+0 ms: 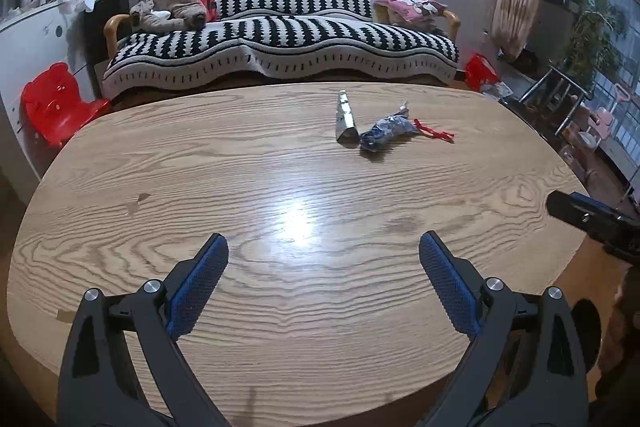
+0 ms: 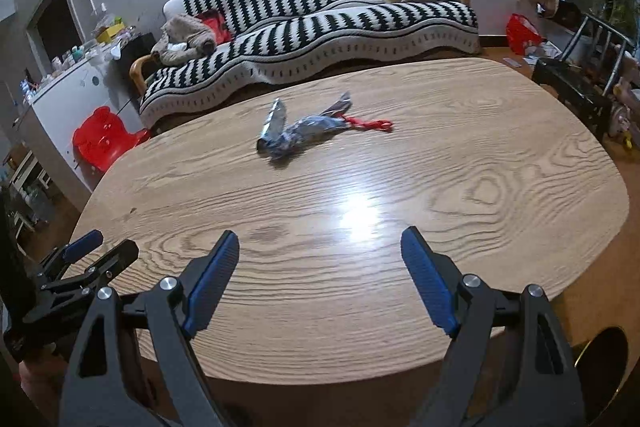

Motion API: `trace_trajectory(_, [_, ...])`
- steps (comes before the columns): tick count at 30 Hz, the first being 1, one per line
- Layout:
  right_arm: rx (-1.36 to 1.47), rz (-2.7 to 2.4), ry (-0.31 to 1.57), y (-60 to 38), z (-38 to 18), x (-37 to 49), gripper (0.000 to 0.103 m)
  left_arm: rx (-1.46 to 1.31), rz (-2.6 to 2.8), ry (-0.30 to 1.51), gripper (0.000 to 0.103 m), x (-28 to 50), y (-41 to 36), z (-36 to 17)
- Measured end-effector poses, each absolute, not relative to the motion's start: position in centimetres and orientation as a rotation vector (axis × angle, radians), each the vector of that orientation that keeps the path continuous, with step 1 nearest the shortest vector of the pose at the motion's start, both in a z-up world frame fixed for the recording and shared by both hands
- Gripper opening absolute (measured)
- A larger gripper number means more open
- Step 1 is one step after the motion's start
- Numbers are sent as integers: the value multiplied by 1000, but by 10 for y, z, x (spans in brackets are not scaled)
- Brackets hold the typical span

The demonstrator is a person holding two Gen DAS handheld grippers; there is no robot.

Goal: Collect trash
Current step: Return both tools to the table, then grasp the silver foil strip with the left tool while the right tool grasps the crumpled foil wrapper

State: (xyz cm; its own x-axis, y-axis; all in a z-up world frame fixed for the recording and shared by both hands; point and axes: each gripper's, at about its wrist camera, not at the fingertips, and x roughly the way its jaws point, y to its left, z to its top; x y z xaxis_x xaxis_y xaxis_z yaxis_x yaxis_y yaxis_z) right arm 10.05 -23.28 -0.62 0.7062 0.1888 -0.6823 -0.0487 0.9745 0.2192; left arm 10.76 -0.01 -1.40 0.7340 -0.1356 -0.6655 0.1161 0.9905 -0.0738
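Three pieces of trash lie together on the far part of the oval wooden table (image 1: 200, 167): a silver foil wrapper (image 1: 345, 121), a crumpled blue wrapper (image 1: 386, 131) touching it, and a thin red strip (image 1: 434, 131) to the right. They also show in the right wrist view: the silver wrapper (image 2: 274, 121), the blue wrapper (image 2: 308, 131), the red strip (image 2: 370, 123). My left gripper (image 1: 323, 251) is open and empty above the near table edge. My right gripper (image 2: 320, 247) is open and empty, also near the front edge, to the right of the left one.
A black-and-white striped sofa (image 1: 280, 39) stands behind the table with a plush toy and a pink cushion on it. A red plastic chair (image 1: 56, 103) stands at the left, a white cabinet (image 1: 36, 35) behind it. Metal chairs and plants are at the right.
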Motion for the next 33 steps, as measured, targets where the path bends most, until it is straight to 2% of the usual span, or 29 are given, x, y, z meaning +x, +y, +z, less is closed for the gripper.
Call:
trace_trajectory(9, [224, 116, 815, -225, -12, 145, 80, -38, -156, 764, 93, 153, -3, -26])
trace_trajectory(17, [367, 113, 922, -230, -23, 265, 79, -63, -145, 811, 93, 273, -15, -42])
trace_trajectory(22, [440, 94, 1008, -230, -47, 330, 69, -66, -142, 837, 93, 335, -32, -58])
trace_trajectory(28, [517, 99, 1092, -232, -76, 373, 62, -27, -150, 857, 93, 365, -50, -76])
trace_trajectory(30, [531, 98, 1107, -230, -83, 380, 55, -14, -138, 859, 93, 371, -52, -83])
trace_trajectory(32, [536, 102, 1128, -226, -90, 386, 50, -8, -134, 869, 92, 376, -53, -89])
trace_trajectory(33, [537, 101, 1134, -224, -92, 387, 48, -12, -140, 876, 87, 378, -52, -92])
